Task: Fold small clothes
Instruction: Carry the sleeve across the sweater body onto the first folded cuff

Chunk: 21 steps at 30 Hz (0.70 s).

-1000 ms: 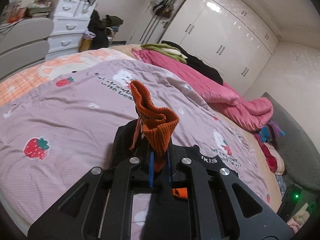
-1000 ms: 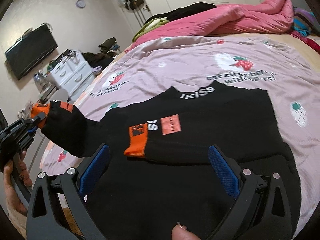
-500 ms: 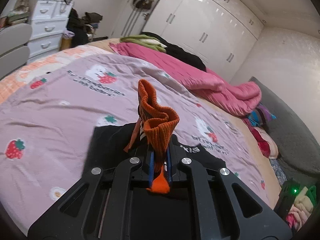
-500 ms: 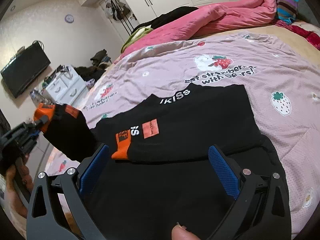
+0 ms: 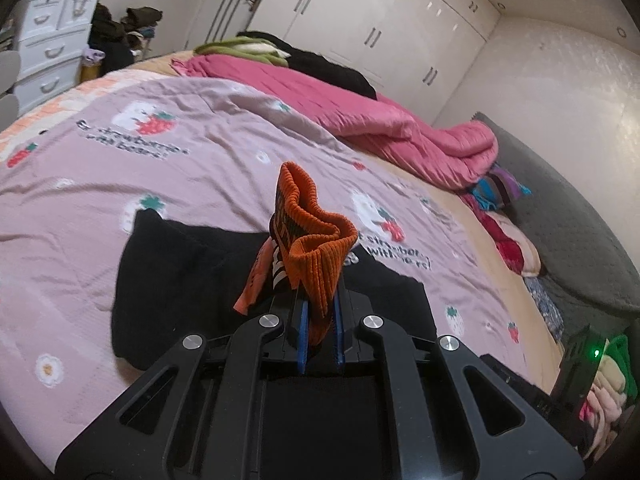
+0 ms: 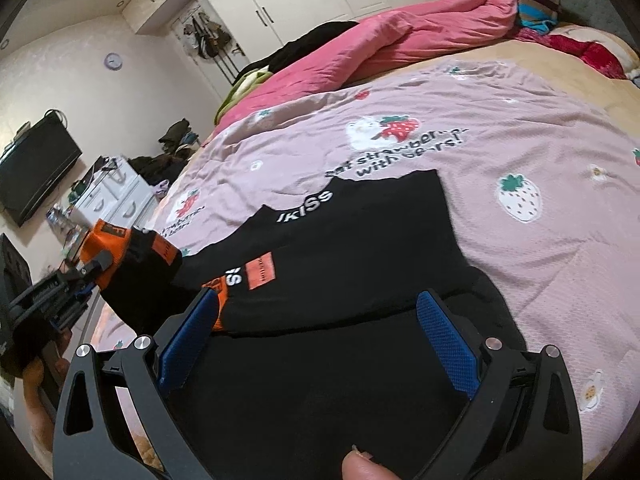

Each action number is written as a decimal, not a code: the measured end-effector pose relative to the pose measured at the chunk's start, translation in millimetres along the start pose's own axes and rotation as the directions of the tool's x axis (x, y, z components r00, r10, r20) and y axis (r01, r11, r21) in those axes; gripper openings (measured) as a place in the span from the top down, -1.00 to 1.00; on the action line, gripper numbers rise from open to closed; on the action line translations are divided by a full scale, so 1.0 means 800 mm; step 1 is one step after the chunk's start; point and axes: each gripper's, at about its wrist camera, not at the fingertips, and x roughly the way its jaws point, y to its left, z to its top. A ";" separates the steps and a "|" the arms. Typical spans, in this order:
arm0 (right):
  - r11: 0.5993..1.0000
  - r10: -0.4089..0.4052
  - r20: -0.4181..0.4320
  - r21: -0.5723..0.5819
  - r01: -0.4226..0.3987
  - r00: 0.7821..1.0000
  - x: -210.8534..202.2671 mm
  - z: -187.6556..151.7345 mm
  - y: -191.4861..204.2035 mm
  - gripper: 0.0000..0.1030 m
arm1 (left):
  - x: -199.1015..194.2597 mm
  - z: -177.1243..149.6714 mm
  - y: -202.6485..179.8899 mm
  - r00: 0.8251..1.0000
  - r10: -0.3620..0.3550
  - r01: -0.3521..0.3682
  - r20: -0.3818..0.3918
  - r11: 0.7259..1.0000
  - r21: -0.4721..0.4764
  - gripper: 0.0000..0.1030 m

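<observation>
A black sweater [image 6: 360,248] with white "IKISS" lettering at the collar lies flat on the pink strawberry bedspread [image 6: 520,152]. One sleeve is folded across its chest, ending in an orange cuff [image 6: 218,292]. My left gripper [image 5: 320,304] is shut on the other sleeve's orange ribbed cuff [image 5: 316,248] and holds it raised above the sweater body [image 5: 172,272]. The right wrist view shows that gripper [image 6: 86,268] at the left edge, with the black sleeve hanging from it. My right gripper [image 6: 320,320] hovers open over the sweater's lower part, nothing between its blue pads [image 6: 448,336].
A crumpled pink quilt [image 5: 380,120] and dark clothes lie along the bed's far side. White drawers [image 5: 48,60] stand at the left, a white wardrobe [image 5: 380,28] behind. A TV [image 6: 36,168] hangs on the wall. Loose clothes [image 5: 500,192] pile at the bed's right end.
My left gripper has carried the orange cuff inward, closer over the sweater body, rolling a little. The right gripper has shifted sideways over the sweater and stays open.
</observation>
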 end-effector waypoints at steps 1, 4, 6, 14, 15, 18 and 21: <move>1.000 -0.007 0.002 0.004 0.007 1.000 -0.002 0.000 -0.004 -0.91 | 0.004 -0.003 -0.003 1.000 -0.003 0.003 -0.009 1.000 0.003 0.93; 1.000 -0.020 0.006 0.018 0.020 1.000 -0.004 0.001 -0.012 -0.91 | 0.019 -0.013 -0.011 0.999 -0.015 0.016 -0.042 1.000 0.013 0.93; 0.999 -0.028 0.008 0.027 0.027 1.000 -0.005 0.002 -0.018 -0.91 | 0.027 -0.018 -0.016 0.998 -0.025 0.026 -0.061 1.000 0.014 0.93; 0.995 -0.066 0.013 0.072 0.065 0.998 -0.007 0.002 -0.041 -0.91 | 0.062 -0.043 -0.039 0.989 -0.052 0.061 -0.141 0.996 0.059 0.93; 0.995 -0.069 0.013 0.075 0.068 0.998 -0.007 0.002 -0.043 -0.91 | 0.066 -0.046 -0.041 0.987 -0.054 0.064 -0.150 0.996 0.064 0.93; 0.993 -0.082 0.009 0.087 0.081 0.997 -0.006 0.001 -0.049 -0.91 | 0.083 -0.057 -0.044 0.978 -0.068 0.084 -0.198 0.994 0.072 0.89; 0.991 -0.092 0.000 0.098 0.092 0.996 -0.003 0.000 -0.054 -0.91 | 0.097 -0.068 -0.043 0.964 -0.101 0.119 -0.246 0.991 0.059 0.72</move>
